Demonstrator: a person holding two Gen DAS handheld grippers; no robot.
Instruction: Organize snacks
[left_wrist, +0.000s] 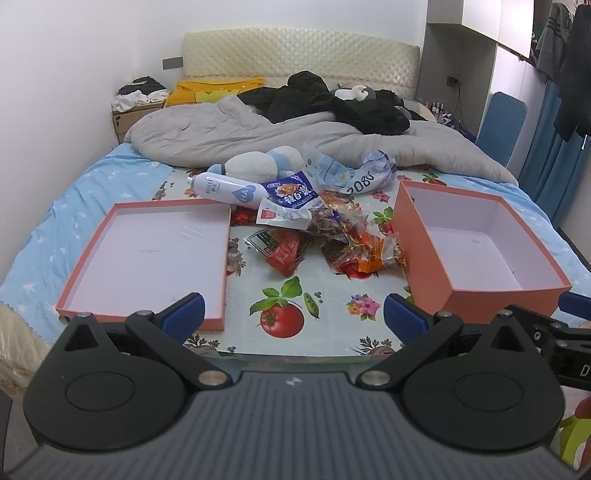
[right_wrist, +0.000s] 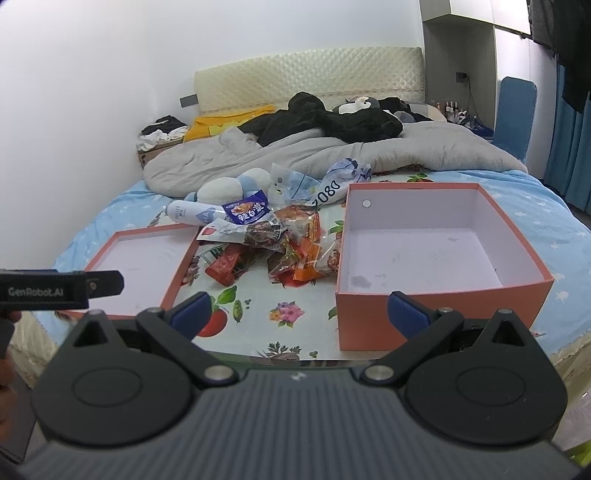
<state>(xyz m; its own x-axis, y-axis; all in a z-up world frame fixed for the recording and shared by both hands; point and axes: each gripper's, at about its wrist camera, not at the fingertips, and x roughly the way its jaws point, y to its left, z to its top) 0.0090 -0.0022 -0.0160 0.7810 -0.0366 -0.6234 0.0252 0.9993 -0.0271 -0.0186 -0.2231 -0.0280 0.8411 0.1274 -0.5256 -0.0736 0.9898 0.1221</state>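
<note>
A pile of snack packets (left_wrist: 325, 236) (right_wrist: 280, 247) lies on the fruit-print cloth (left_wrist: 291, 295) between a shallow orange box lid (left_wrist: 147, 258) (right_wrist: 144, 266) on the left and a deep orange box (left_wrist: 480, 251) (right_wrist: 436, 258) on the right. Both containers are empty. A white bottle (left_wrist: 229, 190) (right_wrist: 192, 214) and a blue packet (left_wrist: 293, 194) (right_wrist: 247, 212) lie at the pile's far side. My left gripper (left_wrist: 293, 314) is open and empty, near the cloth's front edge. My right gripper (right_wrist: 299, 312) is open and empty, just before the deep box's near wall.
A plush toy (left_wrist: 258, 164) and crumpled plastic bags (left_wrist: 354, 173) lie behind the pile. A grey duvet (left_wrist: 258, 133) and dark clothes (left_wrist: 332, 99) cover the far bed. The left gripper's side (right_wrist: 59, 290) shows at the right wrist view's left edge.
</note>
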